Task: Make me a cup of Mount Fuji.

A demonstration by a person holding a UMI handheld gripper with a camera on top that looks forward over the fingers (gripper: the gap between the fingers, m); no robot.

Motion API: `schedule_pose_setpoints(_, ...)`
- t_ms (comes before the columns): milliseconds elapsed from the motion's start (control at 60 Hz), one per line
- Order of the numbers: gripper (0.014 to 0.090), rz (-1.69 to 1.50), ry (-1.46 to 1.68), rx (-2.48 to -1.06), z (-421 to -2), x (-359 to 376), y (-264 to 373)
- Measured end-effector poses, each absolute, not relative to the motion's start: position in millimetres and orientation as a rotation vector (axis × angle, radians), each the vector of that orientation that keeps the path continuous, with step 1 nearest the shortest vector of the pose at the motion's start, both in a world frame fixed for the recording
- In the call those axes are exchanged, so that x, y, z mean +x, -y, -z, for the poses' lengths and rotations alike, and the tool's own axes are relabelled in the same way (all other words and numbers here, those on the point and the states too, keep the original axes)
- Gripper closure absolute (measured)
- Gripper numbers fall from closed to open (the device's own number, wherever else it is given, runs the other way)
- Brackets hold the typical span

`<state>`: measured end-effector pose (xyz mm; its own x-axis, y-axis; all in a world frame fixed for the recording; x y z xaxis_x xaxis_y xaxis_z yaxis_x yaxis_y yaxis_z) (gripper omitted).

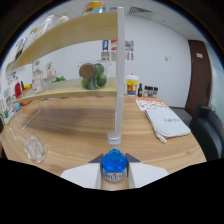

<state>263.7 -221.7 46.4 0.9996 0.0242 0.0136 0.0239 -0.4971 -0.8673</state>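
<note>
A small bottle of blue liquid (114,164) with a silver cap and a label low on its body stands upright between my fingers. My gripper (114,161) is shut on it, the dark fingertips (134,158) pressing its sides. Left of the fingers and a little ahead, a clear glass (35,148) holding what looks like ice stands on the wooden table (75,125).
A two-tier wooden shelf (70,90) on a white post (120,75) rises just beyond the bottle; it carries a jar (93,76) of green and brown items and small bottles. A white cloth (167,122) lies to the right. A tub (132,85) and dark bottles (149,91) stand at the back.
</note>
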Motion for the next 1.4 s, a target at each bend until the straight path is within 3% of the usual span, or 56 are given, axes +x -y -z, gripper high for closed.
schedule_pose_setpoints(250,0.068,-0.013,0.037,-2.159,-21,274,221)
schedule_pose_setpoints(600,0.0667,-0.018,-0.009,-2.173,-18,277,233)
schedule_pose_setpoints(717,0.0459,0.015,-0.06,-2.174,-27,282,238)
schedule_pose_setpoints(783,0.0178,0.026,-0.098,-2.162,-40,281,243)
schedule_pose_setpoints(933,0.0197,0.093,-0.193,-2.099,-92,275,258)
schedule_pose_setpoints(1117,0.0193,0.073,-0.199,-2.034,-148,212,274)
schedule_pose_setpoints(1400,0.0193,-0.029,-0.108,-2.035,-152,76,266)
